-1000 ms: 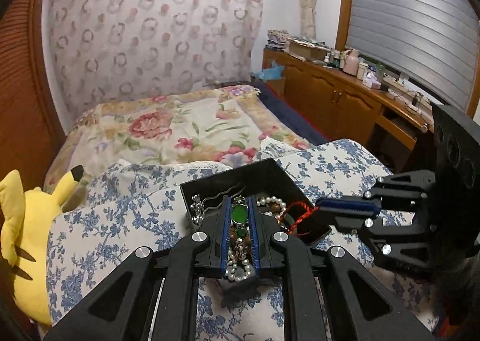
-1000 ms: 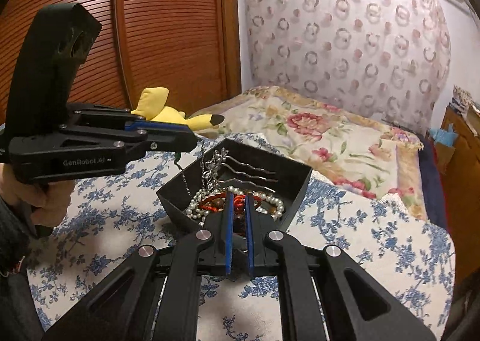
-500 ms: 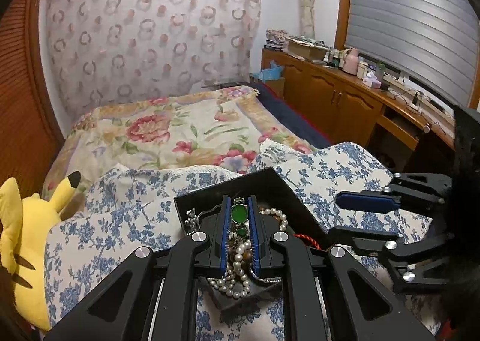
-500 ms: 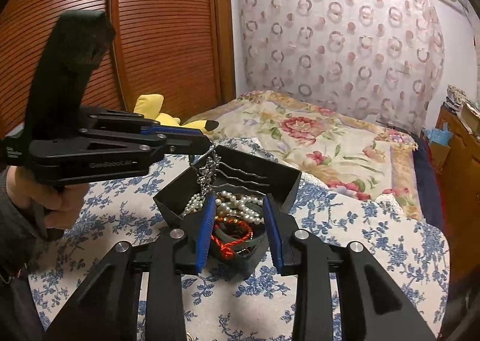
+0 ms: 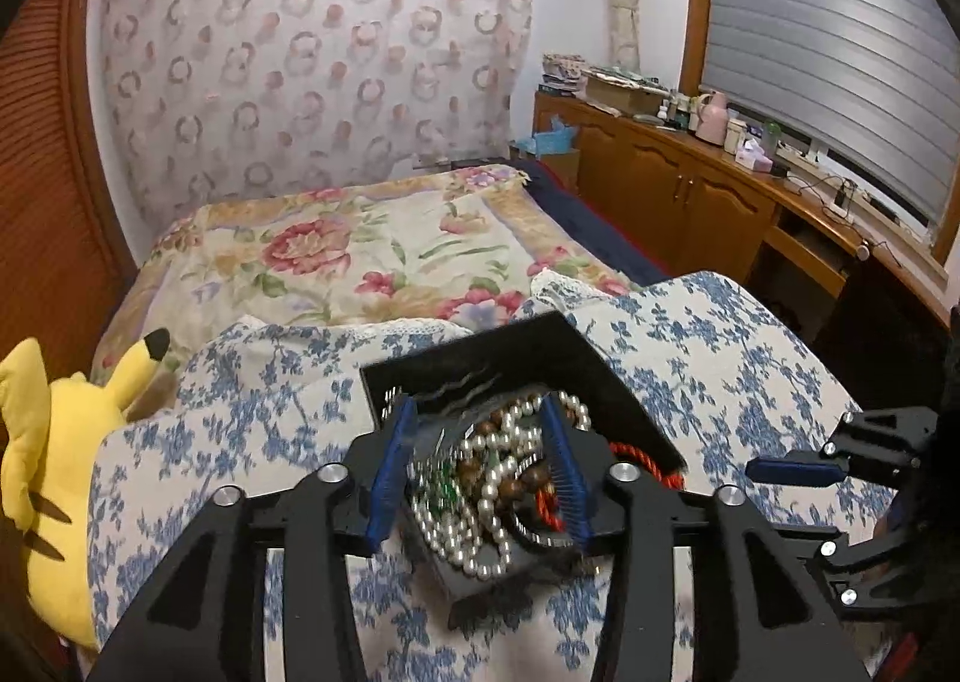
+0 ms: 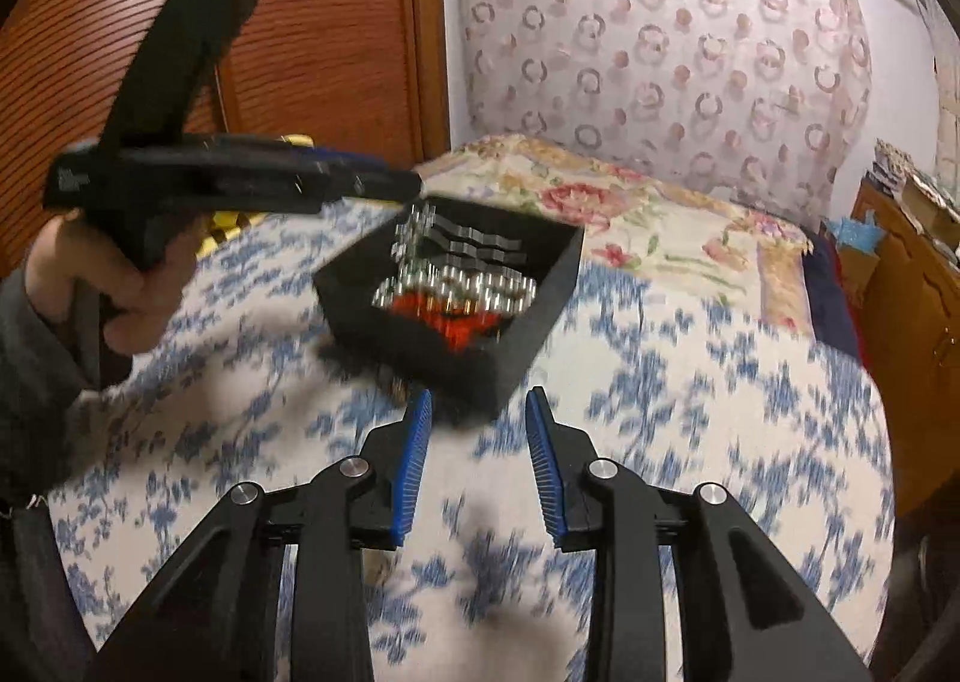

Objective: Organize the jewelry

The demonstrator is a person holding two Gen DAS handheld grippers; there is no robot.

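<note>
Black square plastic tray (image 6: 528, 316) of pearls (image 5: 480, 502): our left gripper (image 5: 480, 478) has just opened above it; our right gripper (image 6: 477, 466) waits open, empty; we should descend slowly.

Both wrist views, one blurred, overlook the tray (image 5: 624, 412).

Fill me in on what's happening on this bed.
A person is sorting jewelry with two hand-held grippers. The left hand-held gripper, whose jaws have just been opening, sits over the black tray of pearl necklaces and beads, gripping nothing. The right hand-held gripper is open and empty, just short of the tray's near corner on the blue floral quilt.
</note>
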